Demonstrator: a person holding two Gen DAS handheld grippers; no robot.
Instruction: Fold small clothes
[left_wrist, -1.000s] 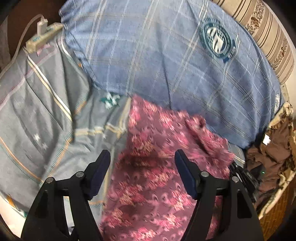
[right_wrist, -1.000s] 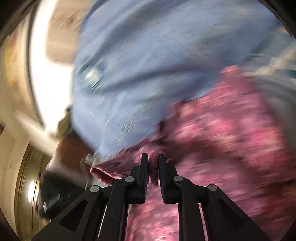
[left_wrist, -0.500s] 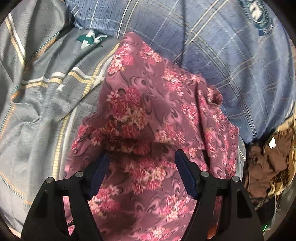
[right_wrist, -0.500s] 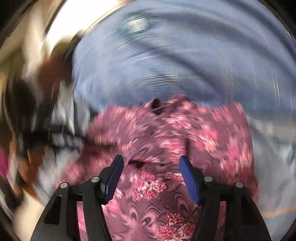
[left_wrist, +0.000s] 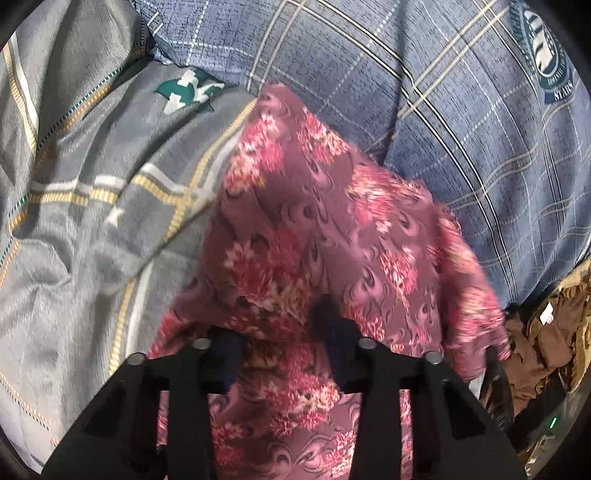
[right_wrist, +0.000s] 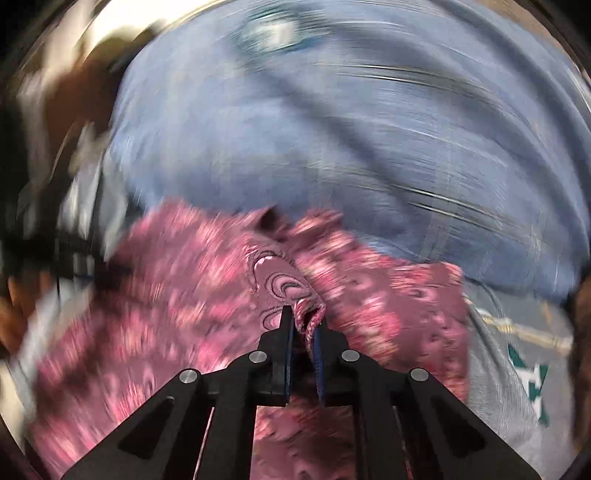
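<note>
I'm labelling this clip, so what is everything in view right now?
floral garment: one, maroon-pink, centre, draped over the bedding
grey sheet: one, grey with yellow and white stripes, left
blue pillow: one, blue plaid with a crest, behind the garment
brown cloth: one crumpled heap, right edge
left gripper: black, jaws closing with the garment between them
right gripper: black, shut on a bunched fold of the garment
</note>
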